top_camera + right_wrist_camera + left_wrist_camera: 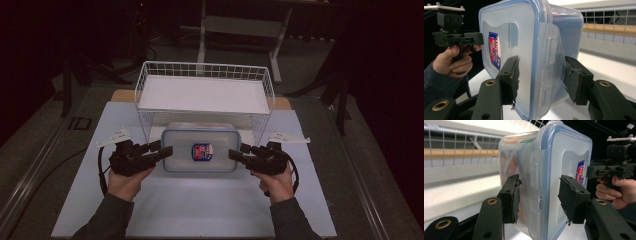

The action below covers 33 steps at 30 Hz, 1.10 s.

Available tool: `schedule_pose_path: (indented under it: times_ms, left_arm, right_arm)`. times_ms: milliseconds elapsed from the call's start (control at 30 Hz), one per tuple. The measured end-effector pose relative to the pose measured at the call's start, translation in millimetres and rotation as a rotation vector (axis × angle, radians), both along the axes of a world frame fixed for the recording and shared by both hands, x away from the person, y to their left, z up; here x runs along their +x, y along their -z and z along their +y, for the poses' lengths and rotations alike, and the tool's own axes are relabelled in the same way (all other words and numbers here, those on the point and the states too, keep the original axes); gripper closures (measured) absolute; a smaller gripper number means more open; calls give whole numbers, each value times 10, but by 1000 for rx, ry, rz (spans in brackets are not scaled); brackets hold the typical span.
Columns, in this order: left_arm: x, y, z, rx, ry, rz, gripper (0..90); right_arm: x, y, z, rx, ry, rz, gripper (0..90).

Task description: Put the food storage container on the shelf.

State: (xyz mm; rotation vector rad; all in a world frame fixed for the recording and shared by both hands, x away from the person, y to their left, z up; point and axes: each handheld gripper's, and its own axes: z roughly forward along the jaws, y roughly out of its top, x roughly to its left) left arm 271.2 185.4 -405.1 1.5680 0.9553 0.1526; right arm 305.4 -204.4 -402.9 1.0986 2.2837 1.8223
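Dark room around a white table (200, 210). Half under the wire shelf (205, 92) sits the lidded container (201, 150). I straddle its end latches with my left gripper (165, 151) and right gripper (237, 152), jaws apart, not clamped, probably so both ends lift level.

Left tongs (166, 151) and right tongs (235, 154) point inward toward each other; jaws parted; forearms low.
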Motion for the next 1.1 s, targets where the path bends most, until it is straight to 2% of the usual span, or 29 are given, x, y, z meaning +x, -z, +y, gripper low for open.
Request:
schedule_pose_path:
  times_ms: [133,600,1100]
  left_arm:
    - [40,-80,28,-9,-8,-12,519]
    - [273,-466,39,12,-3,-69,520]
    - [512,-681,42,-12,-14,-112,520]
  right_arm:
    - [53,-76,32,5,-2,-15,486]
    - [259,-385,51,29,4,-76,486]
    - [477,-625,50,37,14,-115,485]
